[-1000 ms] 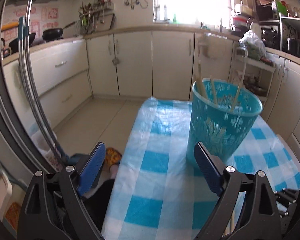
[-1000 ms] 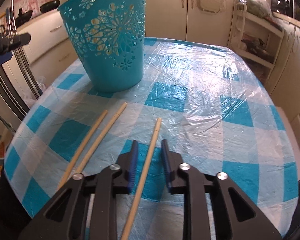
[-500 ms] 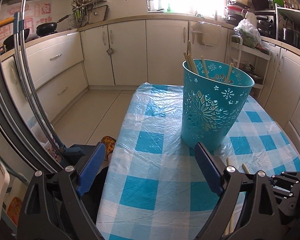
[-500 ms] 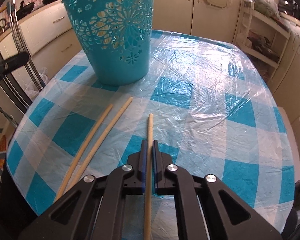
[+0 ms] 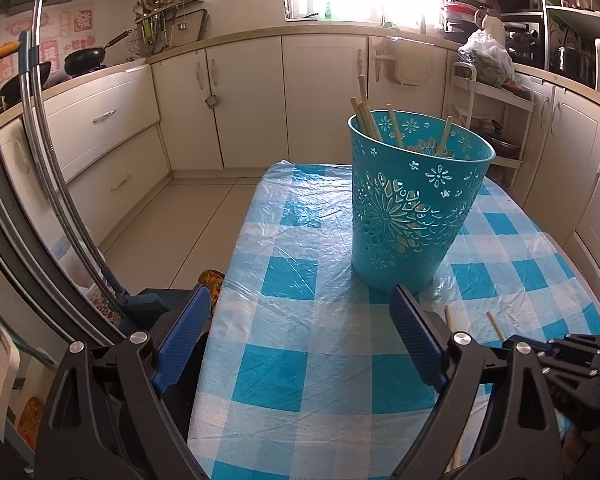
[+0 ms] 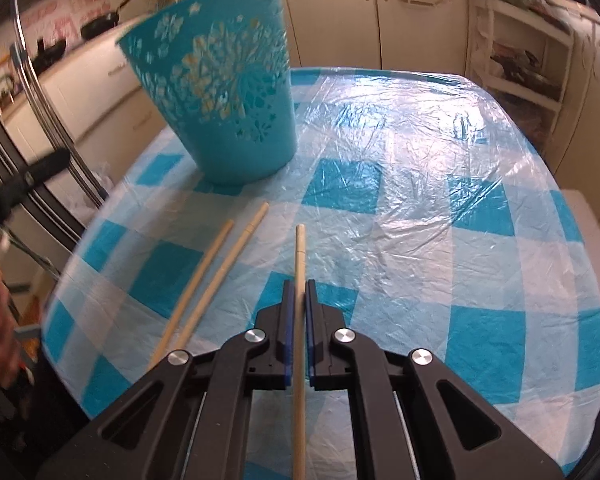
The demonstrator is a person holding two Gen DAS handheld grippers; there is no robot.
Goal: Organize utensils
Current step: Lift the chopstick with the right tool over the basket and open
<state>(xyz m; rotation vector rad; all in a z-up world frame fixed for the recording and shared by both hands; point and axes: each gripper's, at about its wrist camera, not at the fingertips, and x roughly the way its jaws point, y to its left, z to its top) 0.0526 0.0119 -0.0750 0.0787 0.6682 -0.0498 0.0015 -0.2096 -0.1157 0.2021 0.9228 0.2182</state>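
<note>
The counter [image 6: 440,168], spread with a blue-and-white checked cloth under crinkled clear plastic, carries everything here, and that slick film could let things slide. Toward its far left stands the tall teal plastic basket with cut-out flower patterns [image 6: 220,96], upright, with several wooden chopsticks [image 5: 366,118] leaning against its rim. It looks light, so a knock from a long stick coming in at the wrong angle could tip it or push it along the film.

The left gripper [image 5: 300,344] hovers near the basket with its jaws wide apart, holding nothing, so nothing steadies the basket.

The right gripper [image 6: 296,300] is clamped on a single pale wooden chopstick [image 6: 299,256] partway along its length. The thin round stick may pivot or slip between the pads when raised.

Two loose wooden chopsticks [image 6: 204,280] lie just left of it and could be nudged off the counter's near edge.
</note>
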